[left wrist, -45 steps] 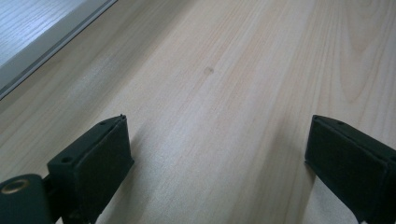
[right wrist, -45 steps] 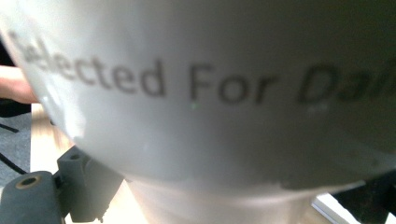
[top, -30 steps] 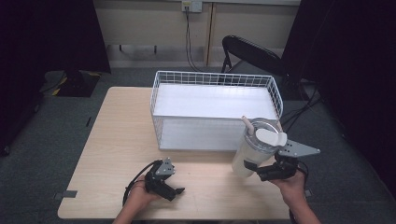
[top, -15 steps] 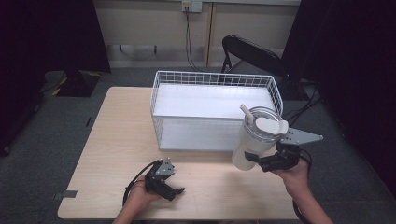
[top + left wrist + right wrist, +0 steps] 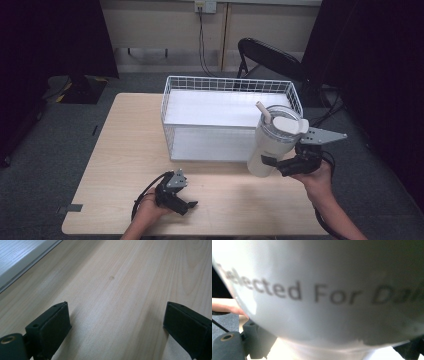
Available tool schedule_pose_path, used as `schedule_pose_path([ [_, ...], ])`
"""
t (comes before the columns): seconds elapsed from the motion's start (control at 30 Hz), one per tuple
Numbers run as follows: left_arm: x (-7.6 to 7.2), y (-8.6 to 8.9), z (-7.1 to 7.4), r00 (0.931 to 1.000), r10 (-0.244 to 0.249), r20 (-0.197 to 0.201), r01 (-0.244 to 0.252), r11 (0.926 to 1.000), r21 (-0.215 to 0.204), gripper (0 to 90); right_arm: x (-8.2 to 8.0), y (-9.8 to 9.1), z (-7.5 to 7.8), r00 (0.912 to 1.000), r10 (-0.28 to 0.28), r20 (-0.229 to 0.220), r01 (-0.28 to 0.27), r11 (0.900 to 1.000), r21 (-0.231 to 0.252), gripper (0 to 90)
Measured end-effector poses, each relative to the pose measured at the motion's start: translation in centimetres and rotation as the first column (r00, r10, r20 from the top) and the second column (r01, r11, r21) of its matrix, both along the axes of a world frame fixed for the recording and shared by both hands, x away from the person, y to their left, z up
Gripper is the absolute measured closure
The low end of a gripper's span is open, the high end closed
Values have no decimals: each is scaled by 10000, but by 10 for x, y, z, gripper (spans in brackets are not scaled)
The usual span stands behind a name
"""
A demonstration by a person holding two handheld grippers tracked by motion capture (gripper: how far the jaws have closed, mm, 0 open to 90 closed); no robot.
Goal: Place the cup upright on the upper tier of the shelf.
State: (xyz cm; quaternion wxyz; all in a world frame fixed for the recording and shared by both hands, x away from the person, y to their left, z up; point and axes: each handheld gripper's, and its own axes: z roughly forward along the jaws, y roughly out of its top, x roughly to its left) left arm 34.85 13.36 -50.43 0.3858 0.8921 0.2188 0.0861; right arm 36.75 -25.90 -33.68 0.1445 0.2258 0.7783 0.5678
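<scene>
Filling the right gripper view: blurred tumbler point(image 5: 324, 295) lettering.

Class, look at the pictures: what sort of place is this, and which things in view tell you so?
Probably an indoor recording room or lab, not a home. Clues: a bare wooden table on grey carpet, black curtains at the sides, and a folding chair by a wall socket.

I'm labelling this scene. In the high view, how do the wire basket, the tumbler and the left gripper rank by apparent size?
1. wire basket
2. tumbler, raised nearer the camera, so it looks somewhat enlarged
3. left gripper
</scene>
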Motion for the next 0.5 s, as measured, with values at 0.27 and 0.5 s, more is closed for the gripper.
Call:
schedule_pose_path([
  [0.27, 0, 0, 0, 10000, -2, 3, 2, 10000, 1, 63, 4, 4, 14, 9999, 110, -34, -109, 9996, 262, 95],
  [0.5, 0, 0, 0, 10000, -9, -2, 9, 10000, -7, 64, 8, 8, 29, 9998, 219, -36, -218, 9996, 174, 95],
])
